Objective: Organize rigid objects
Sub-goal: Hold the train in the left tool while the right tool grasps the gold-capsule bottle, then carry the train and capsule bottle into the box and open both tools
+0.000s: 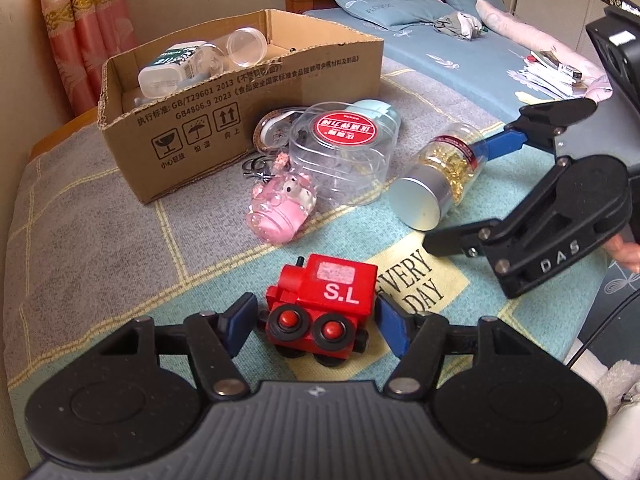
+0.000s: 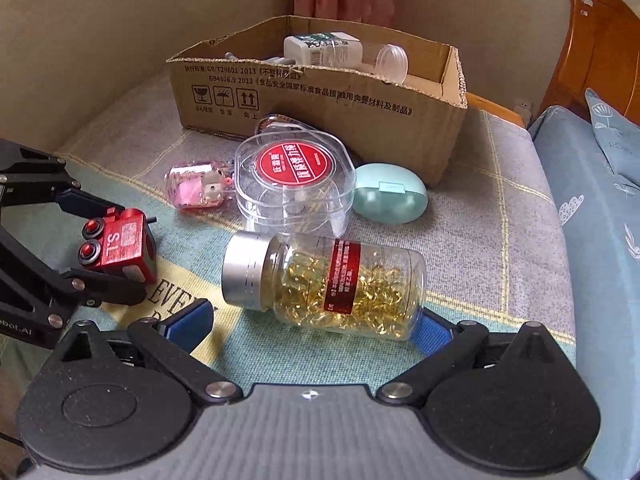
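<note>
A red toy train (image 1: 325,303) marked "S.L" lies on the blanket between the open fingers of my left gripper (image 1: 316,322); the pads stand just beside it, apart. It also shows in the right wrist view (image 2: 120,242). A clear bottle of gold capsules (image 2: 332,284) with a silver cap lies on its side between the open fingers of my right gripper (image 2: 308,326); it also shows in the left wrist view (image 1: 440,176). A cardboard box (image 1: 240,116) holding several plastic containers stands behind.
A clear round tub with a red label (image 2: 294,184), a pink keychain toy (image 2: 198,186) and a mint-green case (image 2: 390,198) lie before the box (image 2: 320,96). A bed with blue pillows (image 1: 400,4) is at the right. A wall is at the left.
</note>
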The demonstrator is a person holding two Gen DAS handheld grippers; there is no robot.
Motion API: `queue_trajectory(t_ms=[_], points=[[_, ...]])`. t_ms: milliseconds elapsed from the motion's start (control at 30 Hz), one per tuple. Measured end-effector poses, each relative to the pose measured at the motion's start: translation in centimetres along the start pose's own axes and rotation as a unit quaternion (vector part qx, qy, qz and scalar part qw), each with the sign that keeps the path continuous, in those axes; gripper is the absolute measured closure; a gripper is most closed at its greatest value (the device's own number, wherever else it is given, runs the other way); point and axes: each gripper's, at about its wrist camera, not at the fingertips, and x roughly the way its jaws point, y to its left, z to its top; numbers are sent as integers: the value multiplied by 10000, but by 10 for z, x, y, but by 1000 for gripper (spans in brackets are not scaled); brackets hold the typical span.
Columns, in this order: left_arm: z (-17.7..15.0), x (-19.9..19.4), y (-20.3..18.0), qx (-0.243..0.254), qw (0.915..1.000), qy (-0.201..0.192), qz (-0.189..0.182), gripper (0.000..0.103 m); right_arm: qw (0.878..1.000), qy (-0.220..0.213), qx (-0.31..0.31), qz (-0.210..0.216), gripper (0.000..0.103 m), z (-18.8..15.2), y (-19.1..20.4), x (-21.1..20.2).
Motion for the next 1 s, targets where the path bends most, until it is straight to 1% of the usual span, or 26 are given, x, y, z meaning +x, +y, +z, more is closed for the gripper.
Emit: queue_trajectory(t_ms=[133,200,367,467,600,767,1000], points=[[1,0,0,-11,10000,-13,-42,41,9998,-16,185,-40,0,10,-2,0],[2,1,1,-74,10000,-29,-49,44,9997,10,205,-91,0,12,-2,2],[1,0,1,-106,9999,-36,-76,44,9995,62,279,-161,0,17,0,5],[1,-1,3,-164,9998,-32,-82,44,9992,148,256,-256,7,17,1,7],[2,-3,5,-241,9997,-28,-84,44,9991,267,234,-221,7,18,1,6],[7,-11,7,-316,9995,-22,-66,44,9994,325,105,-43,7,20,1,-4],[23,-30,6,-252,9996,-101,35,44,9996,210,-150,120,7,28,-5,-28]])
